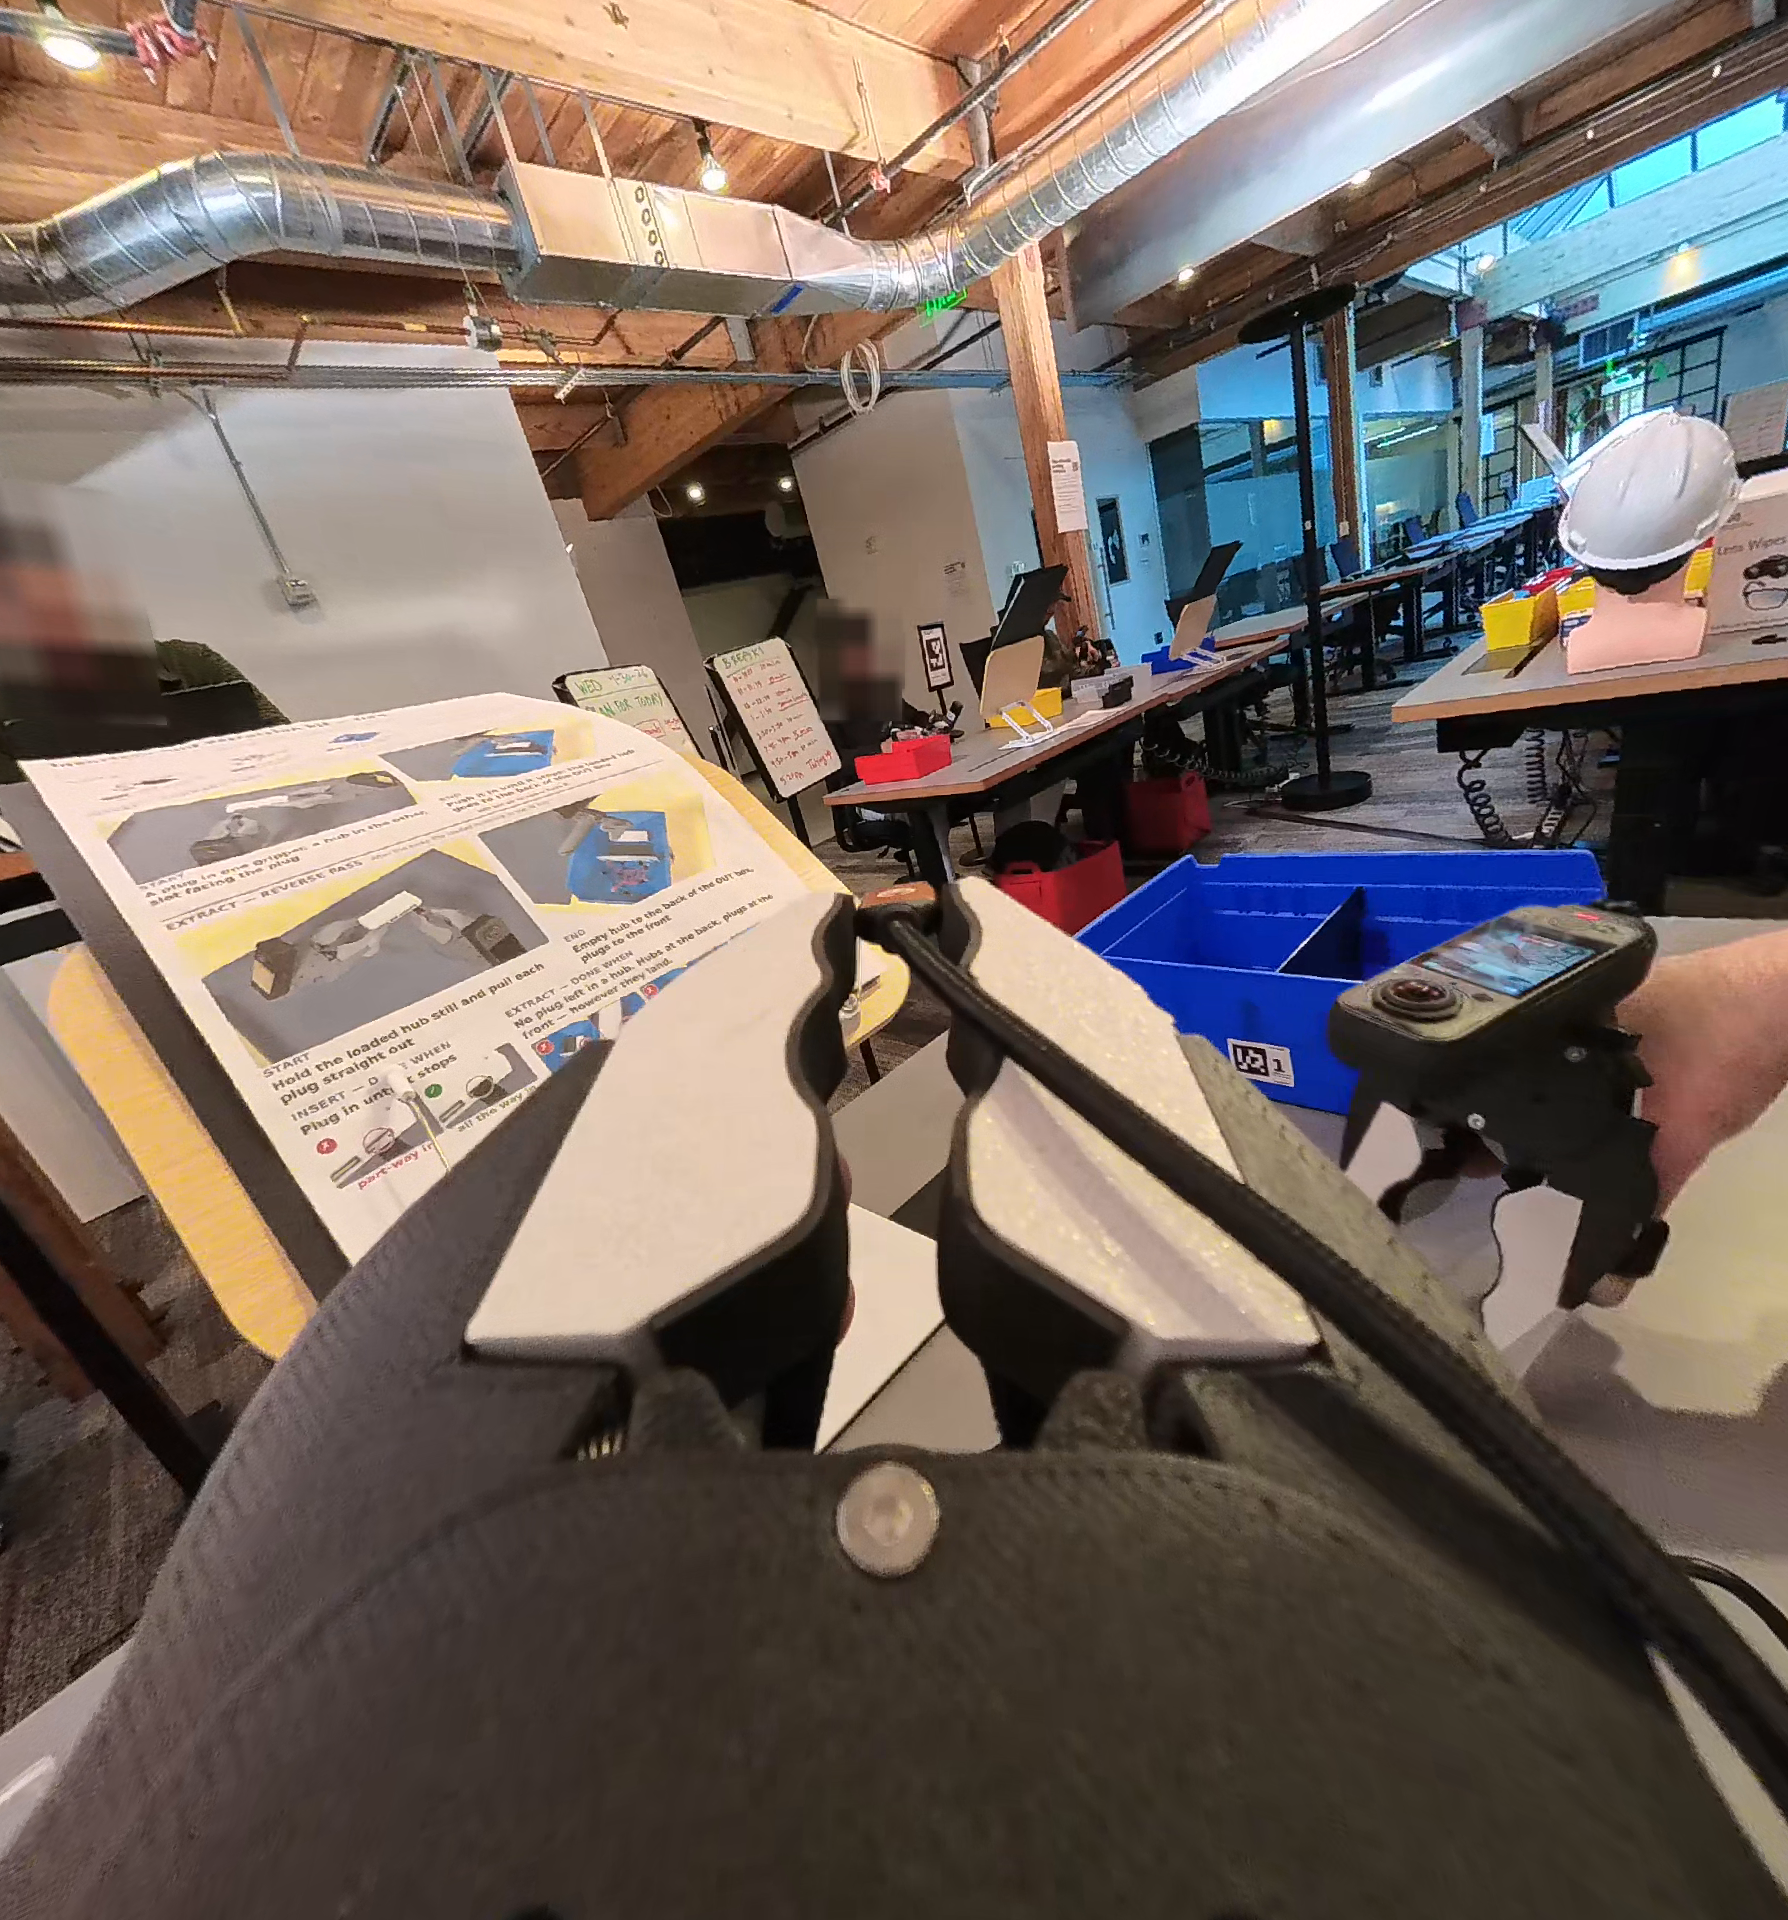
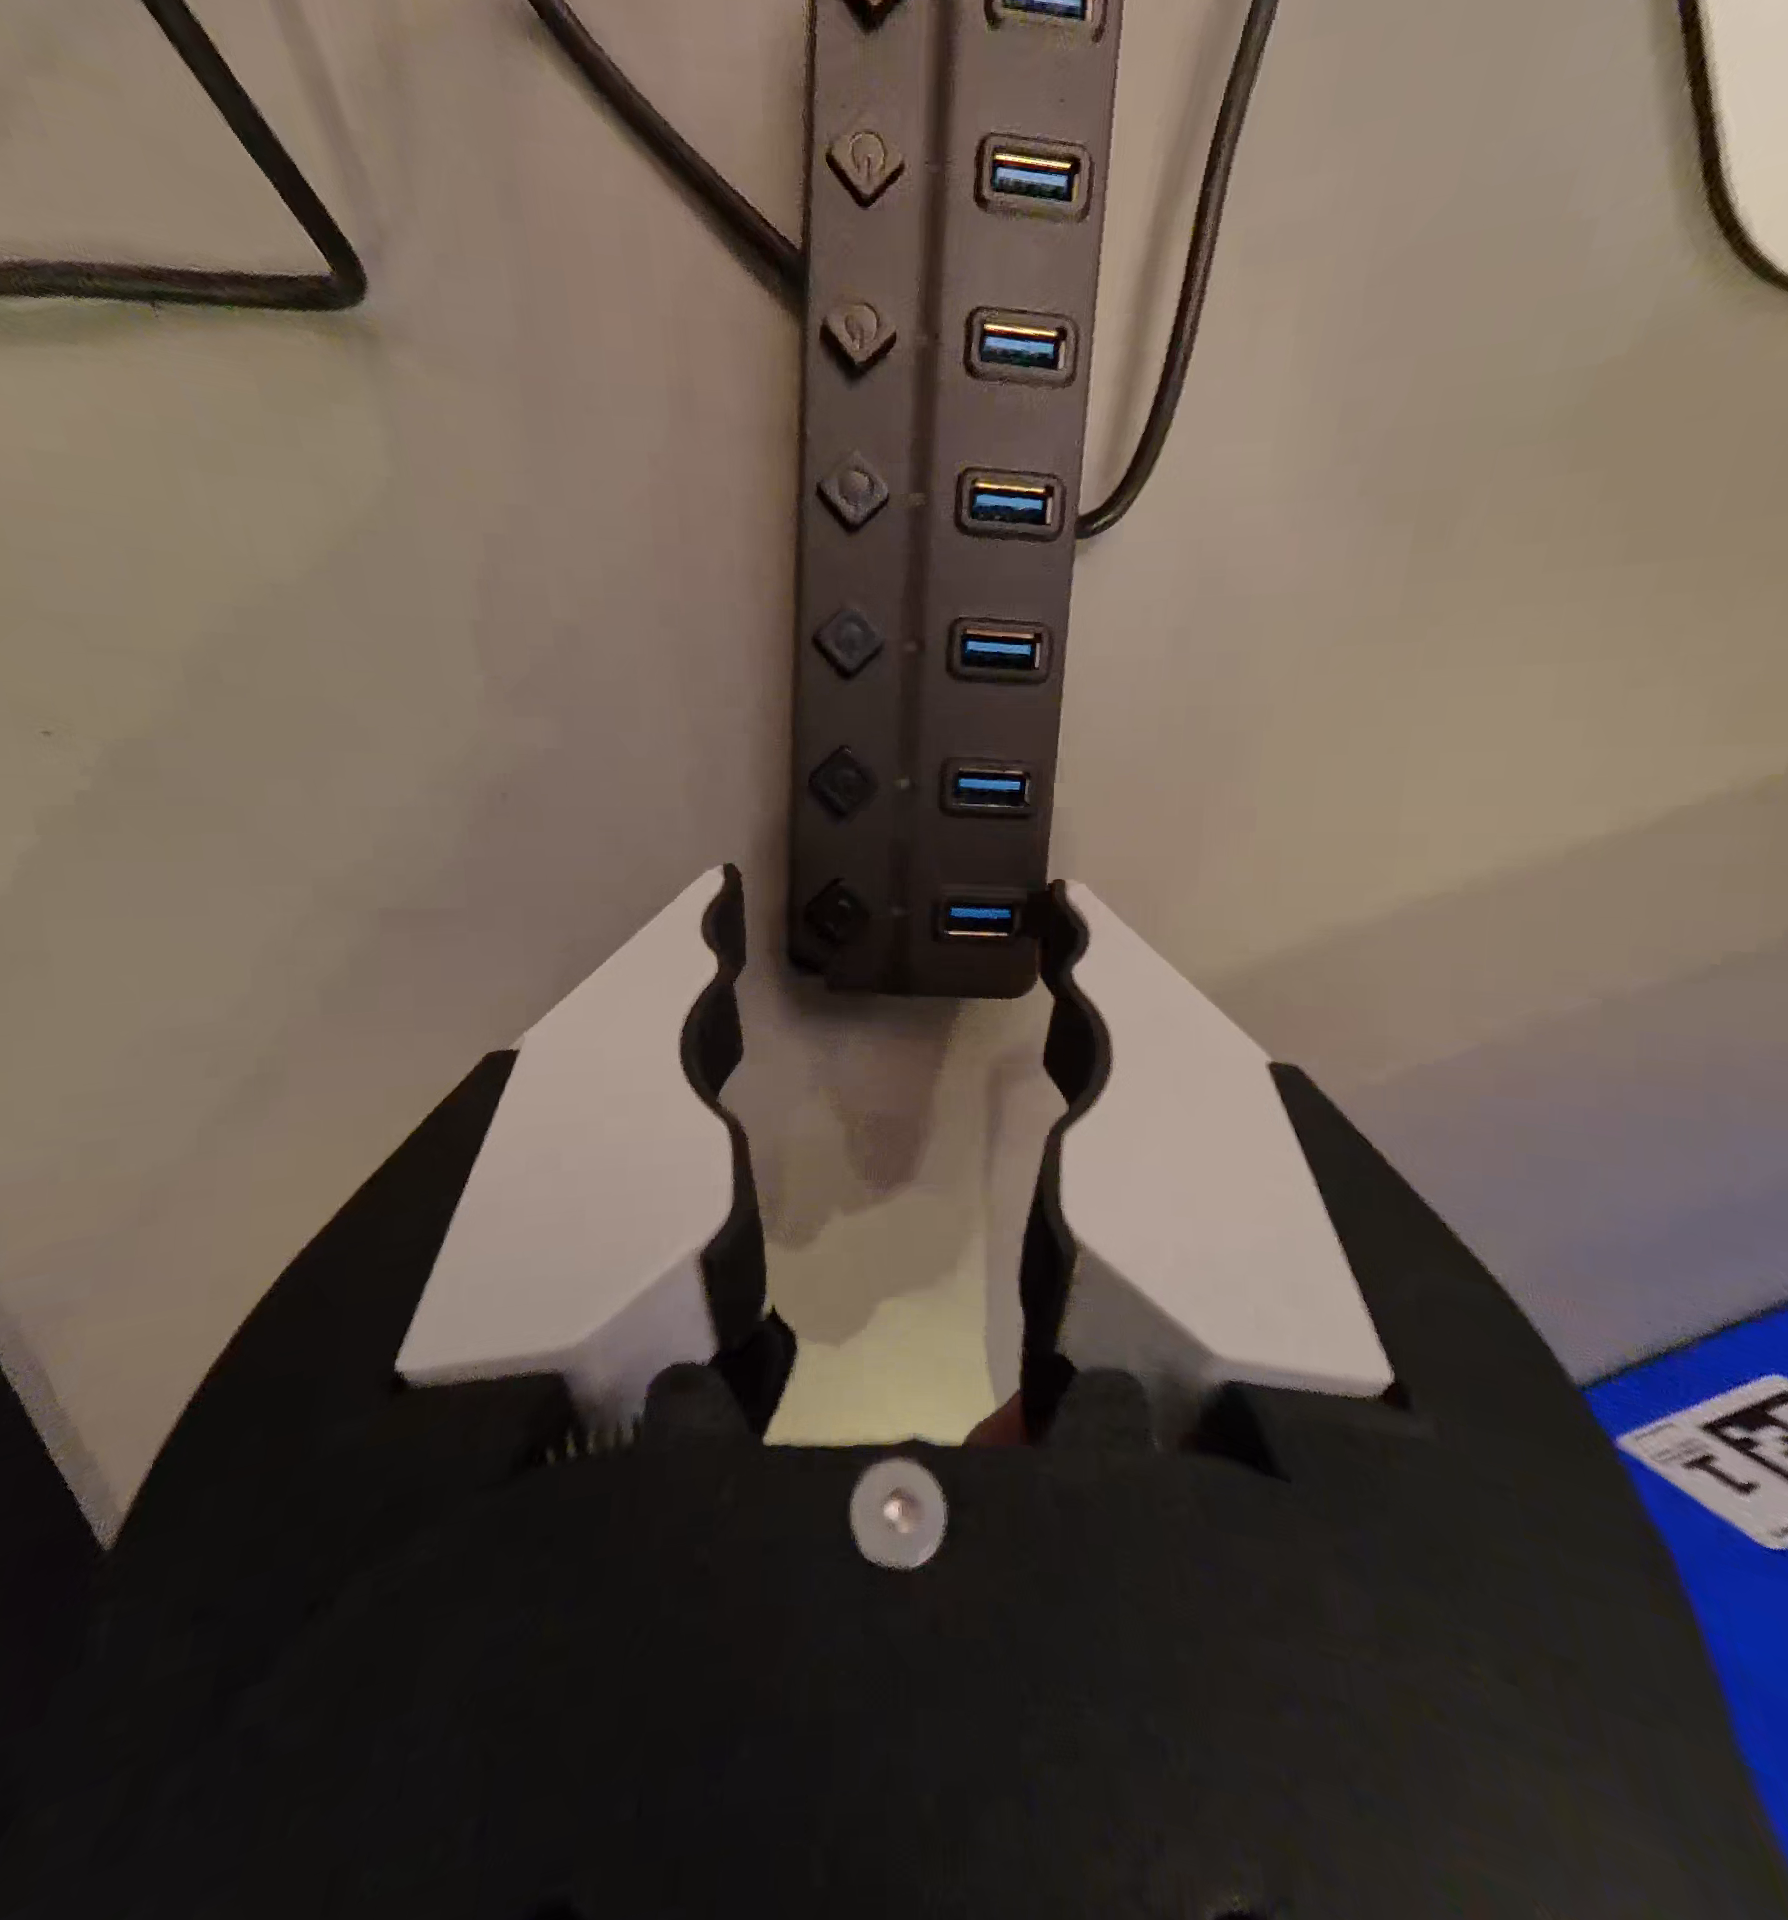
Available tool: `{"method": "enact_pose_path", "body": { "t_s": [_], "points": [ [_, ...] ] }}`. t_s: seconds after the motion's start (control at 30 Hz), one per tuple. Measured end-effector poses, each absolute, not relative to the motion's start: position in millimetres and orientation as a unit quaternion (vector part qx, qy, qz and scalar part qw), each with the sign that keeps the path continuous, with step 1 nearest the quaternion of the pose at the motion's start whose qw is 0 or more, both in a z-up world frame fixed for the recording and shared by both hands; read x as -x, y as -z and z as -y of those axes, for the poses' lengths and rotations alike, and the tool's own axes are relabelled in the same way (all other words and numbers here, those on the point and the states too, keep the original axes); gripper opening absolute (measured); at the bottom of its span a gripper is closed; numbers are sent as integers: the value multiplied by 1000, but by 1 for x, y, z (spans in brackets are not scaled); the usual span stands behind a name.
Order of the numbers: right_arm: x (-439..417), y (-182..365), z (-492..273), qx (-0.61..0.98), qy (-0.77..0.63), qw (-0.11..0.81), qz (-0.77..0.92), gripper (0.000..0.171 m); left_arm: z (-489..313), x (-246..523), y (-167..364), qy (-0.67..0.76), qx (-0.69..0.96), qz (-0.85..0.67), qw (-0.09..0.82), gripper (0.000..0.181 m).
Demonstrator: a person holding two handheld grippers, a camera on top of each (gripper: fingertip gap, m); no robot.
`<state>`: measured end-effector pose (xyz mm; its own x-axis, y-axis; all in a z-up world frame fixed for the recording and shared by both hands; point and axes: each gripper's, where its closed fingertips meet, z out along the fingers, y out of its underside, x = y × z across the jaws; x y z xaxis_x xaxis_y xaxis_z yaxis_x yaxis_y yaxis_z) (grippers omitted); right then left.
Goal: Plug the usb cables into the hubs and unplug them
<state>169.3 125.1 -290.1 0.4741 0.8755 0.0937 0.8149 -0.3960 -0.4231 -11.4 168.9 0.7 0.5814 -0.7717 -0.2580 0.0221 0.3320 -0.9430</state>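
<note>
The left gripper (image 1: 900, 920) pinches a black USB cable (image 1: 1129, 1153) at its fingertips, raised near the blue plastic bin (image 1: 1233, 997). The right gripper (image 2: 890, 935) straddles the near end of the long black 7-port USB hub (image 2: 931, 582) on the grey table (image 2: 350, 727), jaws apart, not yet clamped (only the right fingertip looks close to touching). Risk: closing off-centre could skid the hub sideways, and its cables may snag.

Wooden ceiling beams (image 1: 578, 62), silver ducts (image 1: 246, 218), long desks (image 1: 1066, 727), bright windows (image 1: 1700, 156).
</note>
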Motion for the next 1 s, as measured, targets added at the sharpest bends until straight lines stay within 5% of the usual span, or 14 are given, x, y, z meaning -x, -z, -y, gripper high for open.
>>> {"method": "enact_pose_path", "body": {
  "t_s": [0.53, 1.0],
  "points": [
    [-146, 287, -69, 859, -93, 216, 454, 70, -168, 11, -1, 272, 510, -370, 728, 15],
    [-73, 278, -15, 820, -189, 202, 501, 55, -165, 9, -2, 271, 506, -374, 728, 15]
  ]
}}
